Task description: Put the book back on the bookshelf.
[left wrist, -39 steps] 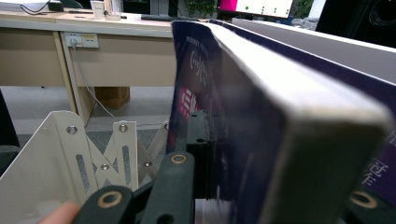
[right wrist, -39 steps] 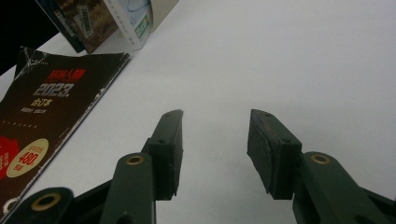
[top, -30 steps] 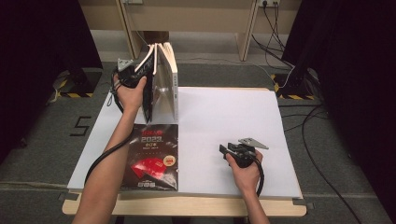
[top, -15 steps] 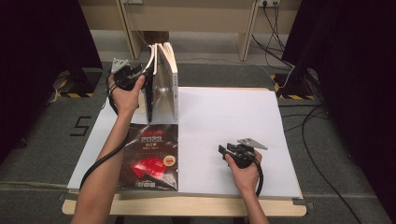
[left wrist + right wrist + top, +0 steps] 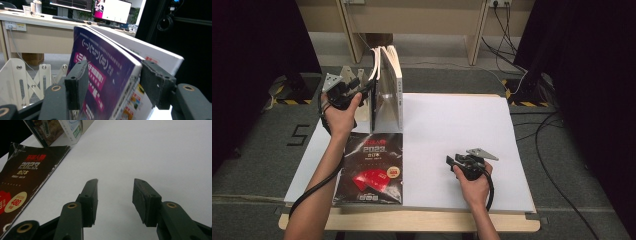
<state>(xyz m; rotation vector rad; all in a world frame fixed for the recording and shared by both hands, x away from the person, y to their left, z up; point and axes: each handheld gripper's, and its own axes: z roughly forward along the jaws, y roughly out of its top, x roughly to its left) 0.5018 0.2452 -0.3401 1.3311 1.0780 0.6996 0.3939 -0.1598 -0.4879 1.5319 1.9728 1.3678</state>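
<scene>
Several books [image 5: 388,85] stand upright at the table's back left. The nearest is a purple-covered book [image 5: 107,62], with a white one [image 5: 160,53] behind it. My left gripper [image 5: 346,91] is held just left of them. Its jaws have just been opening, and the purple book's edge still sits between them [image 5: 113,72] with the pads off it. A black 2023 magazine [image 5: 372,167] lies flat at the front left, also seen as the magazine [image 5: 22,175]. My right gripper [image 5: 458,162] rests on the white tabletop, open and empty [image 5: 115,192].
A cream folding bookend [image 5: 15,77] stands left of the books, at the table's back-left corner [image 5: 348,75]. The white table surface [image 5: 452,120] stretches bare between the books and my right hand. Cables and a wooden desk lie beyond the far edge.
My left gripper has drawn left, away from the upright books, and its jaws have spread off the purple book. The right gripper has stayed put.
</scene>
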